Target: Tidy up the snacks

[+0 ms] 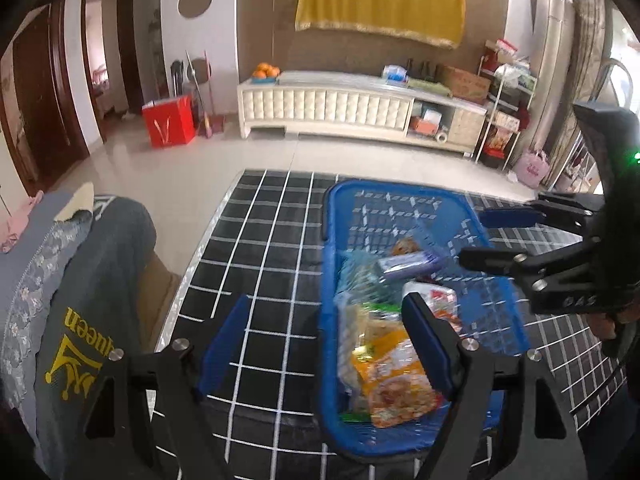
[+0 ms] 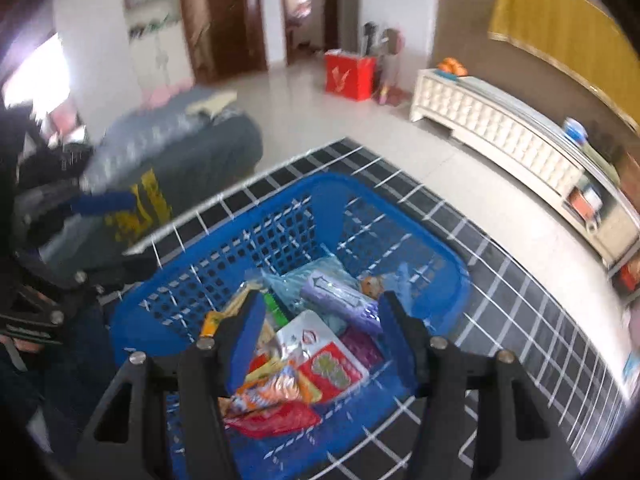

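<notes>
over on the left a grey cloth (image 1: 100,280) with yellow lettering is draped beside the table (image 1: 256,248), a black top crossed with white grid lines. the left gripper (image 1: 324,344) hangs above the near left rim of the blue basket (image 1: 340,216), its jaws spread wide with nothing between them. the snacks (image 1: 384,344) are heaped inside the basket, packets overlapping. the right gripper (image 2: 316,336) hovers over that pile, jaws wide too, gripping nothing. a white cabinet (image 1: 328,108) lines the far wall.

Home living room — TV cabinet (image 1: 340,110), sofa (image 1: 80,280).
</notes>
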Motion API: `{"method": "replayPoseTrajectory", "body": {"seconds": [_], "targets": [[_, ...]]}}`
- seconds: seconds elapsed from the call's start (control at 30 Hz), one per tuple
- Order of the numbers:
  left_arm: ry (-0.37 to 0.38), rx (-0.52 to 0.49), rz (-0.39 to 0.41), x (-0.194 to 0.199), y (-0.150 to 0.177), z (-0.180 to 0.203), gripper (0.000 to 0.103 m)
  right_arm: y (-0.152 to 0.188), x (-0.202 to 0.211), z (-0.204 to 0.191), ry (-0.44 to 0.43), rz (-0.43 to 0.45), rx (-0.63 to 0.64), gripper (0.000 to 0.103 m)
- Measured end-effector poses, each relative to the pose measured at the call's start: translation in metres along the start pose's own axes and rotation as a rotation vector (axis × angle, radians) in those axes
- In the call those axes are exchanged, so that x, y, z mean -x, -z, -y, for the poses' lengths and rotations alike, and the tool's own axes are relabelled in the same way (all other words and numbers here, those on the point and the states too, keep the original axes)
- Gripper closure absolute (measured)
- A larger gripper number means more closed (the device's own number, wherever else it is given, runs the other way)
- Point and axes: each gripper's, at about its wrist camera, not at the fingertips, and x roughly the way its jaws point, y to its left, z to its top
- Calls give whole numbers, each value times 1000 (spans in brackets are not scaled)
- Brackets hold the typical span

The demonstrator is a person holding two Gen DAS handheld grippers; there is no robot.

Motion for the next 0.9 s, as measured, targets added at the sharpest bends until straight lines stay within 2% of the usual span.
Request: {"method": "replayPoseTrajectory", "body": {"seconds": [0.23, 0.37, 0.43, 0.53, 0.63, 0.77, 0.9], "targets": [[30, -22, 171, 65, 14, 43, 26, 36, 86, -7, 147, 140, -62, 37], [60, -13, 235, 94, 26, 63, 26, 65, 124, -22, 248, 193, -78, 35], [66, -10, 263, 108, 31, 73, 26, 76, 139, -27, 262, 218, -94, 34], [83, -23, 316, 130, 37, 87, 26, 93, 165, -34, 322, 247, -163, 34], [97, -54, 371, 152, 42, 102, 26, 110, 196, -36, 358, 320, -270, 33], [110, -70, 455, 181, 52, 117, 26, 126, 230, -46, 469, 387, -320, 17], [127, -99, 469, 191, 60, 127, 18, 143, 253, -53, 485, 454, -340, 9]]}}
